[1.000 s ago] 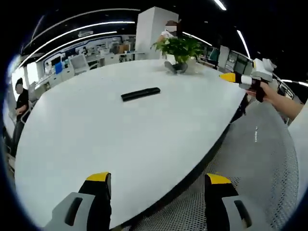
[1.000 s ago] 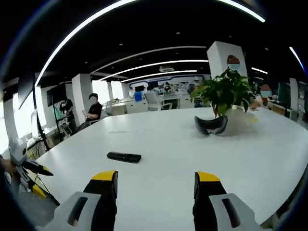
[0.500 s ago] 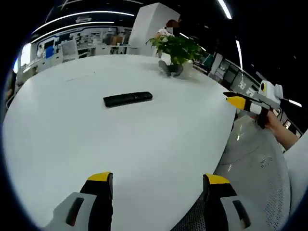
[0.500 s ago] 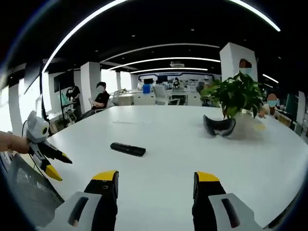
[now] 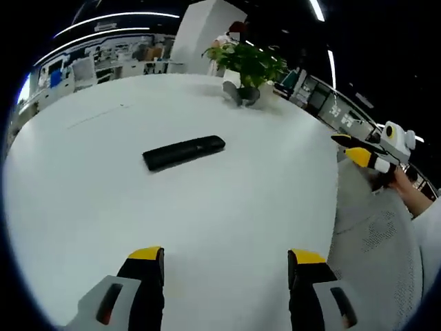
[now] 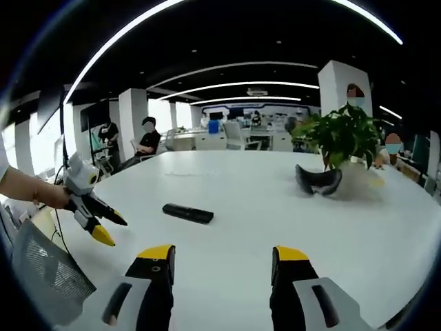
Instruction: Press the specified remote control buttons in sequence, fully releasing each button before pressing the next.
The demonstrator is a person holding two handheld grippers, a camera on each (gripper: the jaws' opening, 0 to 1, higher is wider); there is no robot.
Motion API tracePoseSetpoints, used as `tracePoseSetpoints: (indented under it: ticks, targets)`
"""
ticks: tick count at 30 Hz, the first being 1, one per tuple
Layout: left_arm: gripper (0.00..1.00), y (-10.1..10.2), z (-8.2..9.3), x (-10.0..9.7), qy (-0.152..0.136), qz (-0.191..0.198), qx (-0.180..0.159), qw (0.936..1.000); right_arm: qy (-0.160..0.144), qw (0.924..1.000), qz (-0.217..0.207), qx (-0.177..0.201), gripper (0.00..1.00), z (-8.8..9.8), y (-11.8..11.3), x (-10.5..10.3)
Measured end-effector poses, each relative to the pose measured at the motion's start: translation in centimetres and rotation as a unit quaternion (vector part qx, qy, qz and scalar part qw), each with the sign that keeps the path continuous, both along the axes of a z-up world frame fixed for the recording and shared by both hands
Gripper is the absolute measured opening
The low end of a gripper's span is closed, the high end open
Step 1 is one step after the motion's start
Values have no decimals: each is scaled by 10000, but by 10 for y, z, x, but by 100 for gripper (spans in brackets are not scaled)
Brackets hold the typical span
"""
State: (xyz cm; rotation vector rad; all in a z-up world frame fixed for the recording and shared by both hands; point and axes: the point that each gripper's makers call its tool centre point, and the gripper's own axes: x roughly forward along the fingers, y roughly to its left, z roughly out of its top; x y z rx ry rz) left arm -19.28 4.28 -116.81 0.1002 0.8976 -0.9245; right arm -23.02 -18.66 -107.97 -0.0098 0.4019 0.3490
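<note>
A black remote control [image 5: 183, 152] lies flat on the white table [image 5: 83, 186], ahead of my left gripper [image 5: 226, 258], whose yellow-tipped jaws stand open and empty over the table near its edge. In the right gripper view the remote control [image 6: 187, 213] rests left of centre, beyond my right gripper [image 6: 222, 254], also open with nothing between its jaws. The left gripper [image 6: 100, 221] enters that view from the left, held in a hand. The right gripper [image 5: 368, 155] appears at the right of the left gripper view, off the table's edge.
A potted green plant [image 6: 337, 138] and a dark headset-like object [image 6: 318, 181] stand at the table's far side. A mesh chair [image 5: 386, 248] sits by the table's edge between the grippers. Seated people [image 6: 145, 141] are in the office behind.
The left gripper has advanced over the table toward the remote, which now looks nearer. In the right gripper view the left gripper has come further in from the left. Both jaws remain open.
</note>
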Motion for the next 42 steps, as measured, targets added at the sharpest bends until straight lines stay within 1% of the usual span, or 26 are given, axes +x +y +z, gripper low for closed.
tracePoseSetpoints:
  ticks: [3,5,7,9,10,12,13,15,16,18,19,20,22,26,27,30,33,34,35,36,37,40,41,42]
  targets:
    - [75,-6,-2,15,-111,-162,71,9998,73,9999,-38,62,52,-2,-1,-1]
    - [72,-14,1,29,-317,-263,-118,9991,116,9999,-32,48,52,-3,-1,0]
    - [70,-15,-1,39,-279,-218,-72,9993,161,9999,14,51,52,-5,1,-1]
    - [71,-18,-1,52,-519,-426,73,9977,189,9998,95,35,52,-6,5,-1]
    - [71,-17,-4,58,-593,-580,253,9962,200,9997,118,15,52,-6,6,-1]
    - [71,-15,-10,65,-618,-763,530,9938,245,9996,167,-32,51,-8,7,-1]
    - [71,-15,-11,69,-616,-792,583,9932,264,9995,184,-40,51,-9,8,-1]
    - [72,-17,-12,78,-572,-780,543,9938,326,9992,207,-53,50,-12,8,-2]
    - [72,-18,-13,80,-564,-870,570,9930,331,9992,208,-58,50,-12,8,-2]
    - [72,-16,-14,87,-717,-1197,868,9864,347,9992,207,-52,49,-12,8,-2]
    - [72,-17,-14,90,-842,-1368,1023,9817,360,9991,205,-41,49,-12,8,-2]
    - [72,-16,-15,91,-869,-1447,1126,9792,368,9991,205,-40,49,-13,8,-2]
    - [71,-16,-16,96,-828,-1596,1311,9749,394,9990,219,-45,49,-14,8,-2]
    - [71,-22,-13,111,-875,-1741,1398,9708,421,9988,257,-79,48,-15,9,-3]
    - [71,-23,-13,112,-877,-1747,1398,9707,425,9987,264,-79,48,-15,9,-3]
    - [71,-29,-11,126,-881,-1774,1392,9703,444,9986,270,-72,47,-16,10,-3]
    - [69,-39,-11,132,-797,-1774,1321,9720,462,9986,272,-50,47,-16,10,-3]
    - [68,-41,-12,134,-773,-1822,1389,9703,477,9985,272,-53,47,-17,9,-3]
    - [66,-40,-14,137,-794,-1893,1502,9671,481,9985,271,-55,46,-17,9,-3]
    - [64,-42,-15,139,-867,-2023,1592,9624,484,9984,270,-54,46,-18,9,-3]
    - [62,-43,-16,140,-868,-2066,1609,9612,487,9984,268,-50,46,-18,9,-3]
    - [54,-49,-20,139,-784,-2321,1705,9544,492,9985,255,-25,45,-18,9,-3]
    - [52,-49,-21,138,-811,-2571,1820,9456,505,9984,259,-21,45,-18,9,-3]
    - [51,-49,-23,139,-873,-2688,1897,9403,515,9983,265,-22,45,-19,9,-3]
